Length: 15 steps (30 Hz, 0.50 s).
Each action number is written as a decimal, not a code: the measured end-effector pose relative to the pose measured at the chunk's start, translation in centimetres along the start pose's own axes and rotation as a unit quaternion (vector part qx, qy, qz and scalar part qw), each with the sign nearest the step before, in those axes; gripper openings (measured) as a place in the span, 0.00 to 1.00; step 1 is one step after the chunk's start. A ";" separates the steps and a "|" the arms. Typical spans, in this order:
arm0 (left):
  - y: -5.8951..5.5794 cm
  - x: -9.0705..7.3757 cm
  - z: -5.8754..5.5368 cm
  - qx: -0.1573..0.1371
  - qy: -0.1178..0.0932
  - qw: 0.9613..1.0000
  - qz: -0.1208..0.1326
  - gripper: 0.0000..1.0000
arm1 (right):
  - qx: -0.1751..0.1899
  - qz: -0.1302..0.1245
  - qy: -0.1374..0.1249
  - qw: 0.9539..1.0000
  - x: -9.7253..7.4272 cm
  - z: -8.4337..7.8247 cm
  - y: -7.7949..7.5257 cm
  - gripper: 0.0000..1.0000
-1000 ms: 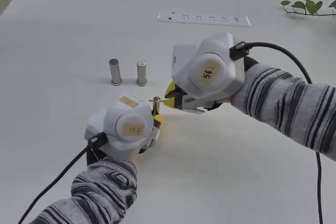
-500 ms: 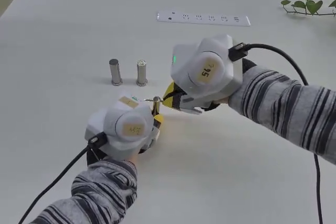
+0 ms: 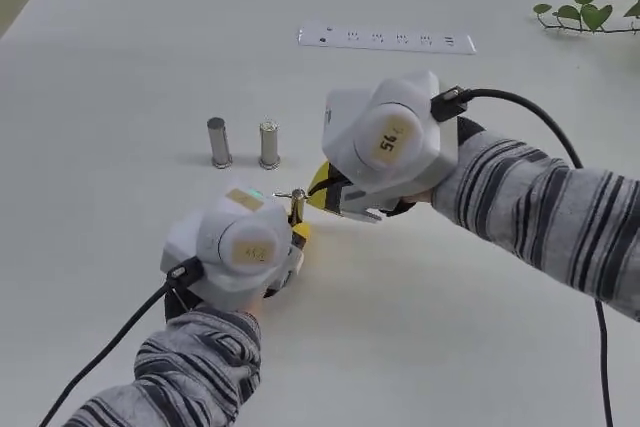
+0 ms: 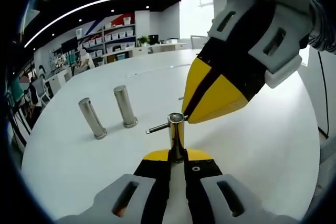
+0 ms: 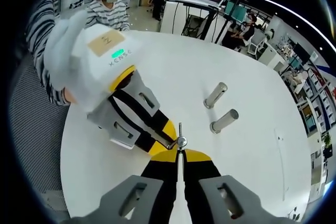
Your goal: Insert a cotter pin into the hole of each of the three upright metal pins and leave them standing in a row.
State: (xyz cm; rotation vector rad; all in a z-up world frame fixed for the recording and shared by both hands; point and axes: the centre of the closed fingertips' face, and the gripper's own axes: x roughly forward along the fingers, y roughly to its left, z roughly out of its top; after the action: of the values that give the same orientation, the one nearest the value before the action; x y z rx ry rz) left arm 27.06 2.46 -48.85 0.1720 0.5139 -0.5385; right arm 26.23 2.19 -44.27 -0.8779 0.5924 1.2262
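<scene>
Left gripper [image 4: 176, 157] clamped on pin [image 4: 176, 132], upright, near 2 other pins [image 4: 125, 106]. Right gripper [image 5: 180, 153] jaws together on cotter [image 4: 157, 127], which pokes through pin's hole.

Risk: sideways tug on release tips pin or drags cotter back out. Gripper tips nearly touching, so a knock is likely.

Power strip [image 3: 388, 38] and plant [image 3: 595, 2] well apart. Nothing stands in the way.
</scene>
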 end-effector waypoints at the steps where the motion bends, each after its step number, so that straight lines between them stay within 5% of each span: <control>1: 0.0 0.0 0.0 0.000 0.001 1.000 0.002 0.05 | 0.001 -0.001 -0.001 1.000 0.0 0.0 0.0 0.00; 15: 0.1 -0.4 0.0 0.004 0.005 1.000 0.007 0.11 | 0.011 -0.009 -0.012 1.000 -0.2 0.0 0.1 0.04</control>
State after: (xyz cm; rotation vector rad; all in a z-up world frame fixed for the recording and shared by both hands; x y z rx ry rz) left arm 26.81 2.69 -48.71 0.1864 0.5204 -0.5267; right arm 26.06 2.06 -44.15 -0.8472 0.5763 1.2112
